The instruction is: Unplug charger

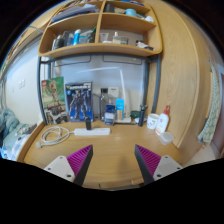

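One power strip (90,128) and one coiled cable (54,134) along the surface's (112,150) back edge; gripper (115,158) hovers level, wide open, holding nothing.

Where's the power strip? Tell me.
In the gripper view, the power strip lies on the wooden desk at its back edge, beyond the open tool, with a coiled white cable to its left.

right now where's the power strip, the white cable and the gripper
power strip (91,129): gripper view, middle of its top face
white cable (54,134): gripper view, on the coiled loop
gripper (113,160): gripper view, midway between open fingertips
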Available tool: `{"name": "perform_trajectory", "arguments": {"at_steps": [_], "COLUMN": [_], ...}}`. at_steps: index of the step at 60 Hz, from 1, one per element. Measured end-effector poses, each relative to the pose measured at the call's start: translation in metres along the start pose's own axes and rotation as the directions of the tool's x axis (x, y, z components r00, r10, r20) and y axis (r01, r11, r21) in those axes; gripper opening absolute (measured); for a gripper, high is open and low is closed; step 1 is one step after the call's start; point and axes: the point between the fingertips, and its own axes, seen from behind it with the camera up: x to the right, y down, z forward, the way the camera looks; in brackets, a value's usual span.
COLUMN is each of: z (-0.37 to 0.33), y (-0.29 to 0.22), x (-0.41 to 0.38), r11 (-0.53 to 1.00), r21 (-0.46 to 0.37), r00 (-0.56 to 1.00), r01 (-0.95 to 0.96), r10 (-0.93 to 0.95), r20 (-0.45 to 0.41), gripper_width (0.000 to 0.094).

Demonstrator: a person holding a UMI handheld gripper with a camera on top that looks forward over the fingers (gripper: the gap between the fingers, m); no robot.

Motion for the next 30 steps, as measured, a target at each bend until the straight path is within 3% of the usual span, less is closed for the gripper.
{"name": "perform_trajectory", "arguments": {"at_steps": [16, 30], "z": [0.088, 0.220], "y": [0.066, 0.039], "x": [-0.086, -0.140], "r11": [0.991, 0.991], "r21": [-0.106, -0.039], "r00": [0.988, 0.965], "r01": [0.078, 0.132], "r10": [-0.062, -0.119], "r20": [0.145, 0.232], "gripper_width": [0.0867, 0.0868]}}
